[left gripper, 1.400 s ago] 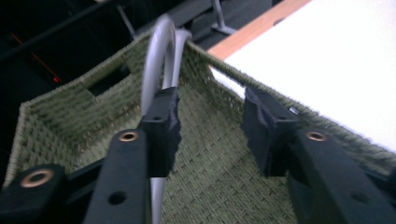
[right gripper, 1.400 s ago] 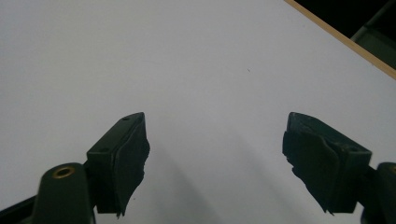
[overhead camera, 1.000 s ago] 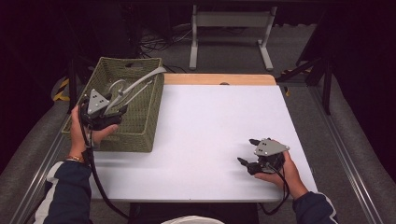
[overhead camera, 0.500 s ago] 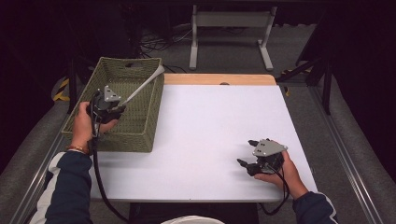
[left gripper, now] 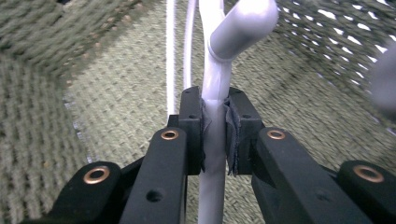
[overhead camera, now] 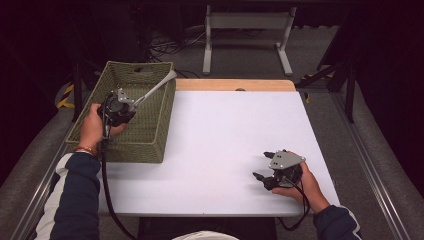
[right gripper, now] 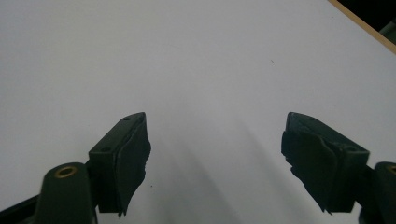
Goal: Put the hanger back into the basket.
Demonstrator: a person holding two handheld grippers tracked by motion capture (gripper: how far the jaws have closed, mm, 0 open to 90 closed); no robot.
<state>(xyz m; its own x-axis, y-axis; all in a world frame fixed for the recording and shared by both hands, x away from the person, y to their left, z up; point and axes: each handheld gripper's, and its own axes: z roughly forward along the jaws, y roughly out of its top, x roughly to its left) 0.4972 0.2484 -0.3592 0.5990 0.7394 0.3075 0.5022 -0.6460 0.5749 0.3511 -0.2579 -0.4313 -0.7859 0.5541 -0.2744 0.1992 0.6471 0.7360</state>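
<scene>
My left gripper (overhead camera: 127, 105) is inside the green woven basket (overhead camera: 135, 150) at the table's left, shut on a long white utensil (overhead camera: 155, 87). The utensil's handle slants up to the basket's far right rim. In the left gripper view the pads (left gripper: 196, 126) pinch the white stem (left gripper: 215, 149) over the basket floor (left gripper: 116, 93), with two thin white rods beside it. My right gripper (overhead camera: 260, 165) rests open on the white table (overhead camera: 225, 130) near the front right. Nothing lies between the jaws of the right gripper (right gripper: 215, 135).
A wooden strip (overhead camera: 235, 85) runs along the table's far edge. Beyond it stands a metal frame (overhead camera: 245, 20) with cables on the floor. Grey rails flank both sides of the table. White tabletop (right gripper: 187, 56) stretches ahead of the right gripper.
My left gripper has sunk lower into the basket with the utensil still held. The right gripper has stayed where it was.
</scene>
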